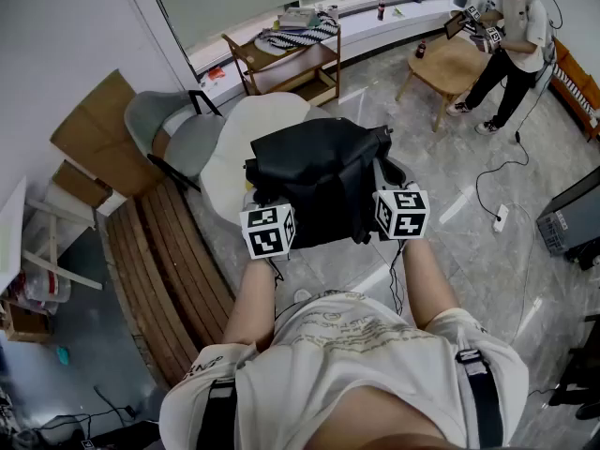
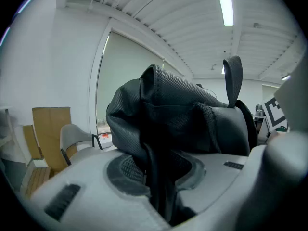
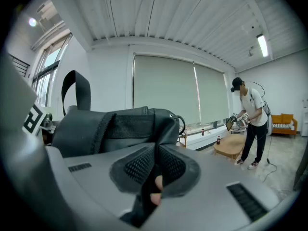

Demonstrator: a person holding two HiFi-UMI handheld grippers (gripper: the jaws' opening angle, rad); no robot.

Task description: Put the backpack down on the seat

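Quick count, there's one backpack [image 1: 323, 172], two grippers (left gripper [image 2: 156, 182], right gripper [image 3: 153, 177]), one grey chair [image 1: 164, 120], one white seat [image 1: 253, 125], one wooden shelf [image 1: 286, 59], one wooden table [image 1: 455, 64], two bottles (counter bottle [image 1: 380, 9], table-side bottle [image 1: 421, 50]), one other person [image 1: 516, 36] and one power strip [image 1: 501, 217].

white seat [image 1: 246, 127] partly behind backpack [image 1: 319, 184], bystander's [image 1: 513, 45] head cropped

Left gripper [image 2: 156, 182]: jaws pinched tight on backpack [image 1: 319, 176] fabric; left forearm [image 1: 251, 298] stretched forward. Right gripper [image 3: 155, 179]: jaws pinched likewise; right forearm [image 1: 427, 279] stretched forward alongside.
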